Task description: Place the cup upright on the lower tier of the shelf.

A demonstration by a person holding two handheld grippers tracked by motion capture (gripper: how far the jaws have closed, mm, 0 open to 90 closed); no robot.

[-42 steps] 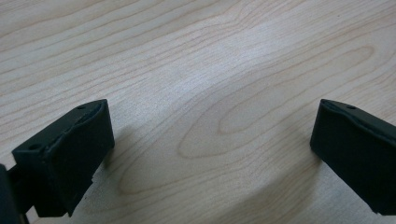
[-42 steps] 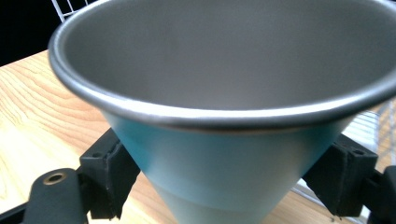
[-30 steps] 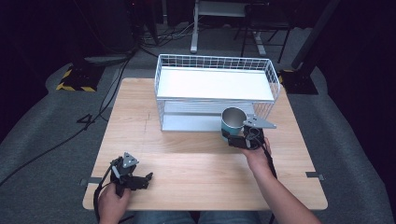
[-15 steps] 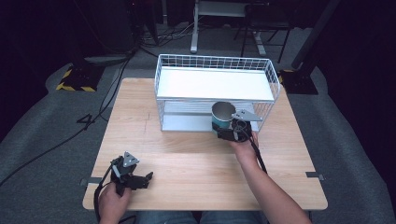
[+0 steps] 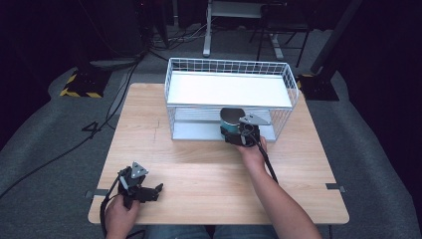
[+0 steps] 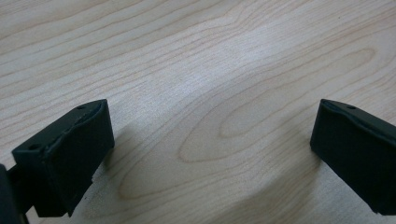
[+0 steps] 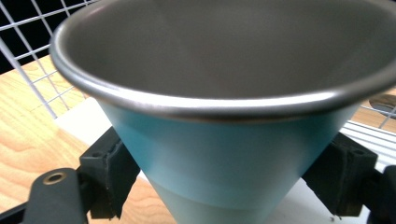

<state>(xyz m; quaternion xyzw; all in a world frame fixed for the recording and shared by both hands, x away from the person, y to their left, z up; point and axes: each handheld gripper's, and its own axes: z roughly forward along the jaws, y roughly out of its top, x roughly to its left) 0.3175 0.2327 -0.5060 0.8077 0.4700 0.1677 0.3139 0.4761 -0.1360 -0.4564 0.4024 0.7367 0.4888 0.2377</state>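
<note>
The right gripper (image 5: 238,133) has carried the cup (image 5: 230,120) leftward to the wire rack (image 5: 171,99)'s front, jaws clamped on its sides. It seems level with the lower shelf; the rim could catch the wire. The left gripper (image 5: 149,191), gaping and empty, rests well short of the rack.

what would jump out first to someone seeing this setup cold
The white wire rack at the far middle of the wooden table draws the eye first. At the front of its lower shelf, the right gripper clamps a blue metal cup between its jaws. The left gripper sits apart near the table's near left corner, jaws open over bare wood.
</note>
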